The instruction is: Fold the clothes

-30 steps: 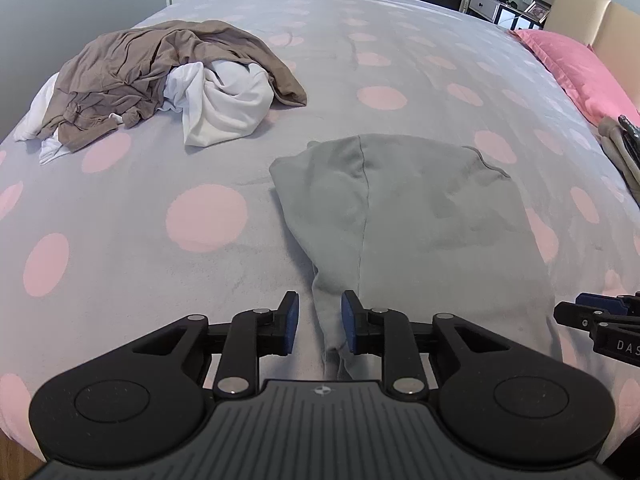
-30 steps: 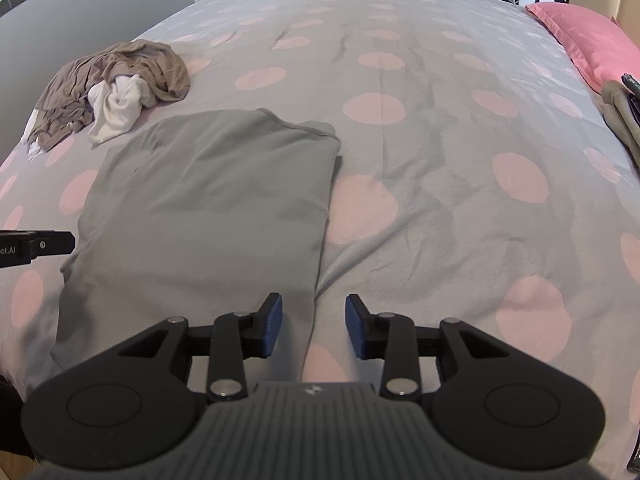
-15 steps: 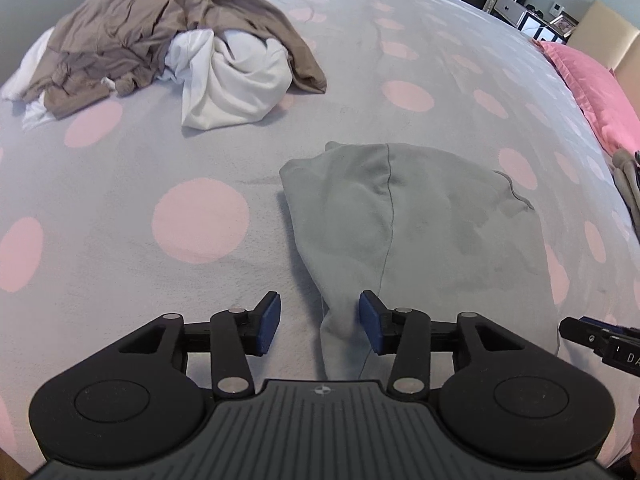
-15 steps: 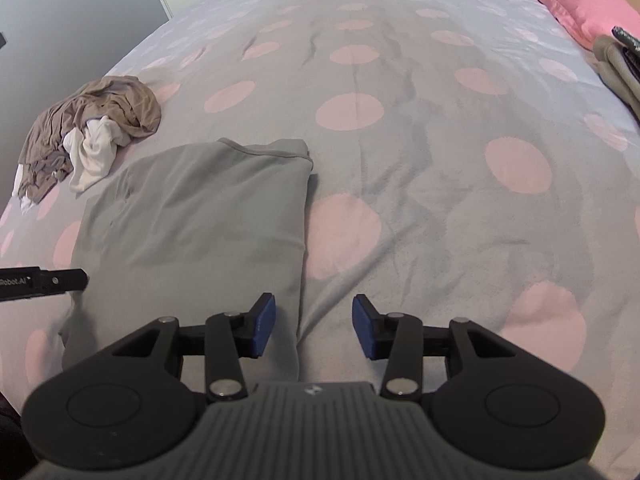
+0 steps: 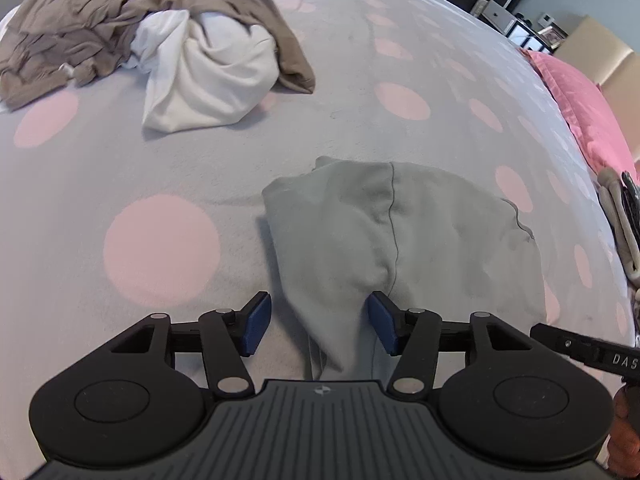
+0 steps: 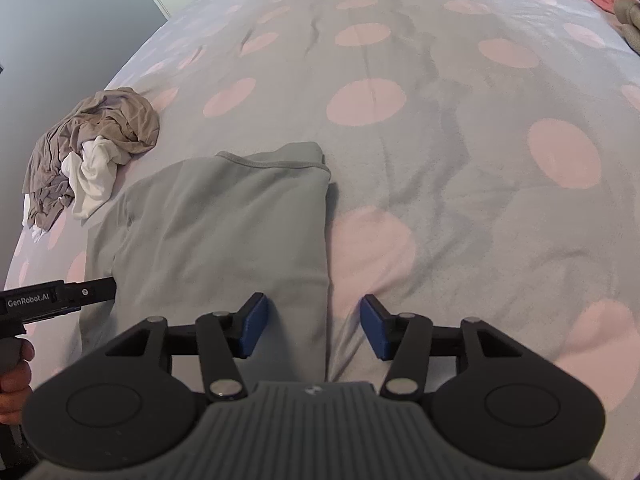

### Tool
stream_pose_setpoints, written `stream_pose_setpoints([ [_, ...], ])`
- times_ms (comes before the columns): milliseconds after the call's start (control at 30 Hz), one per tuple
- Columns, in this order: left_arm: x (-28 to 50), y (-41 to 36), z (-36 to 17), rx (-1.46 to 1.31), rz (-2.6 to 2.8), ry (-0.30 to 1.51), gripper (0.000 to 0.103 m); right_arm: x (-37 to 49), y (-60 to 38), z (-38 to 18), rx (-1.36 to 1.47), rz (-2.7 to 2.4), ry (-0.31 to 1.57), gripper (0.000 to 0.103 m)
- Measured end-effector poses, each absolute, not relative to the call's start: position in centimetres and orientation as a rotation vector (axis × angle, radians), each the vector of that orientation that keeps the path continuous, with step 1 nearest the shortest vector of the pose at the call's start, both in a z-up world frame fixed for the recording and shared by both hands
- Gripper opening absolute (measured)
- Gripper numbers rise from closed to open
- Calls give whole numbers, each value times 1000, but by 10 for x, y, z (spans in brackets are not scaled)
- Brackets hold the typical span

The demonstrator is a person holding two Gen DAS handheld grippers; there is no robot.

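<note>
A grey garment [image 5: 400,240] [image 6: 224,232] lies folded lengthwise on the spotted bedspread [image 5: 160,168]. My left gripper [image 5: 316,328] hovers over its near left edge, jaws opening, with the cloth's edge lying between the blue pads [image 5: 256,322] but not pressed. My right gripper [image 6: 312,330] stands over the garment's near right edge, jaws opening too, the folded edge between its pads [image 6: 252,328], untouched. Each gripper shows at the side of the other's view.
A pile of brown and white clothes [image 5: 160,48] [image 6: 92,160] lies at the far left of the bed. A pink pillow [image 5: 584,108] and a folded beige item [image 5: 620,216] sit at the right side. A grey wall [image 6: 60,20] borders the bed's left.
Both grippers have opened wider and moved forward and lower over the grey garment's near edge. The garment itself has stayed flat on the bed.
</note>
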State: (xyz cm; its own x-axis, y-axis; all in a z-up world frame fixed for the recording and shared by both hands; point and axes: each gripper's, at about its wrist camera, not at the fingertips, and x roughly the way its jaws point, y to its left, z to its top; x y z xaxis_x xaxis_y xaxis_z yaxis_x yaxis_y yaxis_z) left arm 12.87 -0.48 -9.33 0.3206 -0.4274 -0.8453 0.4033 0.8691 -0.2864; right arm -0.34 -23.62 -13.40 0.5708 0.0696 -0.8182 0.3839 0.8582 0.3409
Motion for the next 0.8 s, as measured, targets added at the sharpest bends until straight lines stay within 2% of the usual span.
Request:
stream_pose_setpoints([
  [267,137,-13,-99,-39,-581,1081,64,5,-242,-140,572,-175,930,61],
  [800,136,-26,-101,2,-588,1022,63,33,-238,-146,615,-176,884,61],
])
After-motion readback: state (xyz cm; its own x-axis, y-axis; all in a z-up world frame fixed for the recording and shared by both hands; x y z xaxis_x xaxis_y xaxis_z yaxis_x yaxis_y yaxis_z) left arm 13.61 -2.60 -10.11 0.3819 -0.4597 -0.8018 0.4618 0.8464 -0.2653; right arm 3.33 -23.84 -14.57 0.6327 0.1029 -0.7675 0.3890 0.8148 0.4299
